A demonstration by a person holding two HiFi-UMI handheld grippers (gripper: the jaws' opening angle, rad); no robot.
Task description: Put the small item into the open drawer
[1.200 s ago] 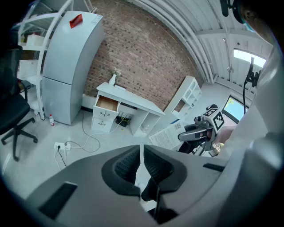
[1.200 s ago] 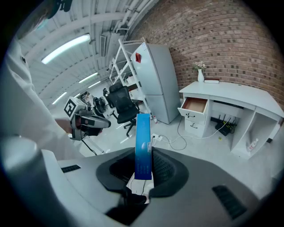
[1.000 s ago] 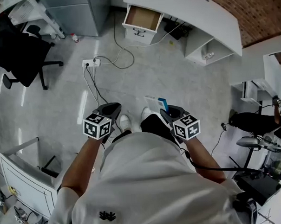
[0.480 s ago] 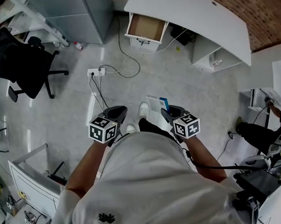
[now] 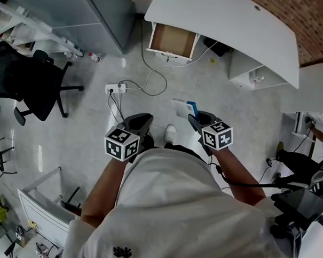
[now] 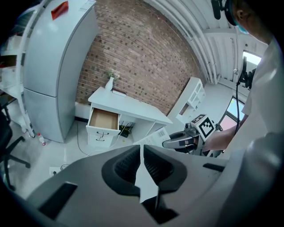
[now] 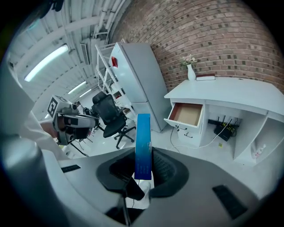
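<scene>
Small item: a flat box (image 7: 143,146), blue on its edge and white on its face, is held upright, well short of the open drawer (image 7: 188,114) and outside it.
Right tongs (image 7: 144,156): they are closed part-way onto the box, with the pads pressed on its two faces. The grip is unchanged from a second ago.
Left tongs (image 6: 142,150): the jaws are brought together with nothing between them. These tongs are carried as far from the open drawer as the right tongs, and apart from them.
Open drawer: it is pulled out from under the white surface (image 5: 226,21), and its brown inside is seen from all three views.
Change against the earlier pictures: the open drawer has come nearer to both tongs and lower in the head view. The box is carried as before.
Power strip (image 5: 116,89): it lies on the floor (image 5: 86,123) between the left tongs and the open drawer, nearer to the tongs than before.
Shoe (image 5: 171,133): one white shoe is seen between the tongs, where two were seen earlier.
Office chair (image 5: 34,83): it stands well left of the open drawer.
</scene>
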